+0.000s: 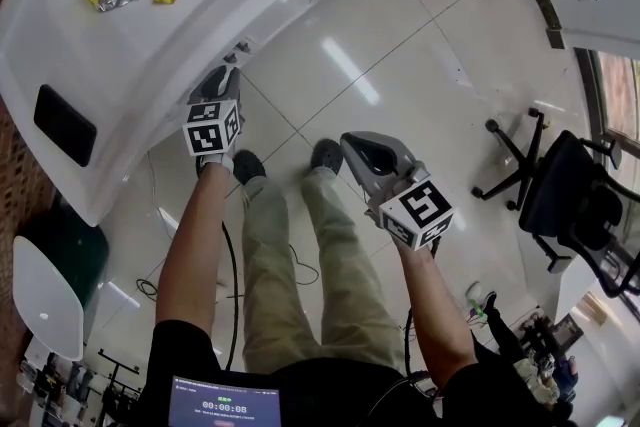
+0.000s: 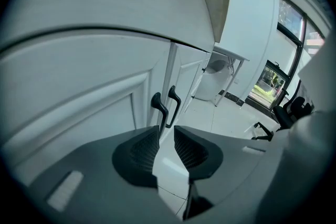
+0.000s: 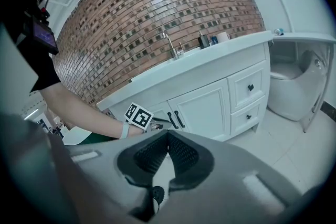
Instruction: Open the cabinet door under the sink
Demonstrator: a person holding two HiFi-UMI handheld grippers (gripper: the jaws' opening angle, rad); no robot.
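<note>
The left gripper holds its jaws a little apart with nothing between them, only floor tile showing through the gap. Just above the tips, at frame centre, stand the two black handles of the white cabinet doors. The right gripper, low in its own frame, has its jaws together at the tips and is empty. Beyond it the closed doors sit mid-frame under the faucet, with the left gripper at their handles.
</note>
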